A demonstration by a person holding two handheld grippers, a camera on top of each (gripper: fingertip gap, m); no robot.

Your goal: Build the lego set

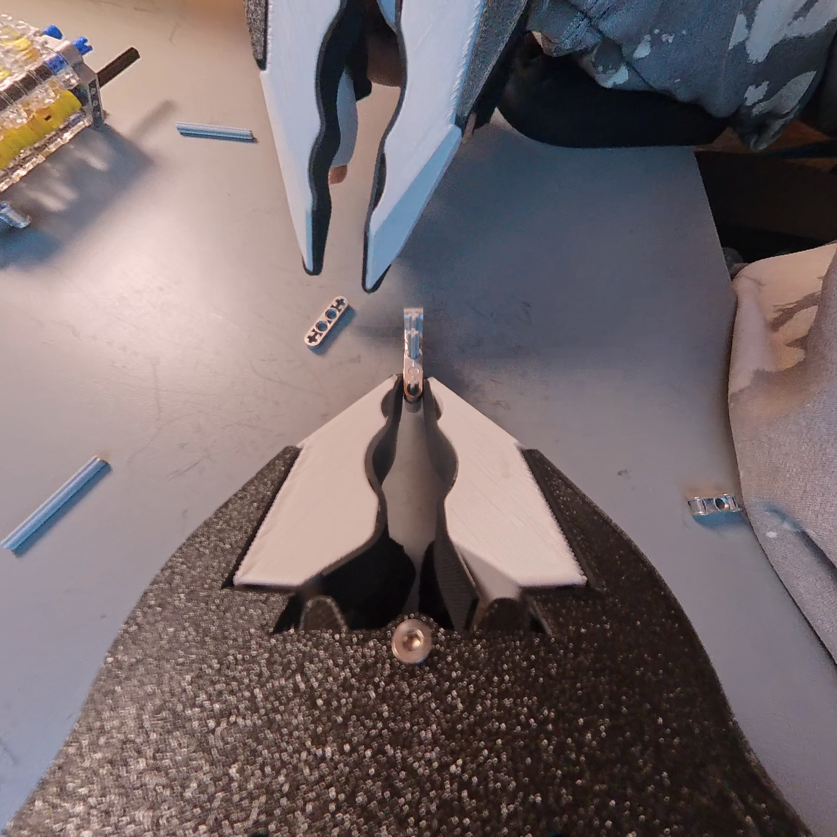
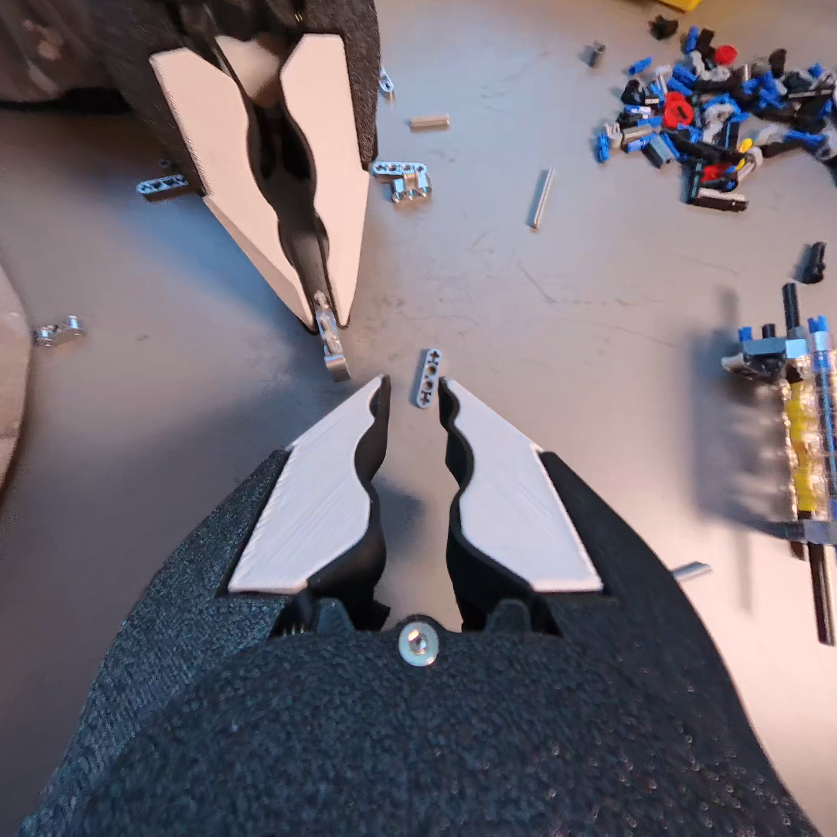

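My left gripper (image 1: 413,385) is shut on a small light grey pin-and-connector piece (image 1: 413,348) that sticks out past its tips, just above the grey table (image 1: 181,362). It also shows in the right wrist view (image 2: 328,324), holding that piece (image 2: 332,344). My right gripper (image 2: 414,380) is open, with a thin flat grey beam with several holes (image 2: 427,377) lying on the table between and just ahead of its fingertips. In the left wrist view the right gripper (image 1: 344,276) hangs tips-down over that beam (image 1: 327,320). The two grippers' tips are close, facing each other.
A pile of blue, black and red small parts (image 2: 724,113) lies far right. A yellow-and-clear assembly with a black axle (image 2: 801,444) stands at the right, and also shows in the left wrist view (image 1: 40,104). Grey axles (image 1: 54,502) (image 1: 215,132), grey connectors (image 2: 403,179) (image 1: 715,503) and a sleeve (image 1: 792,407) lie around. Spacing between my two grippers at the tips: around 6 centimetres.
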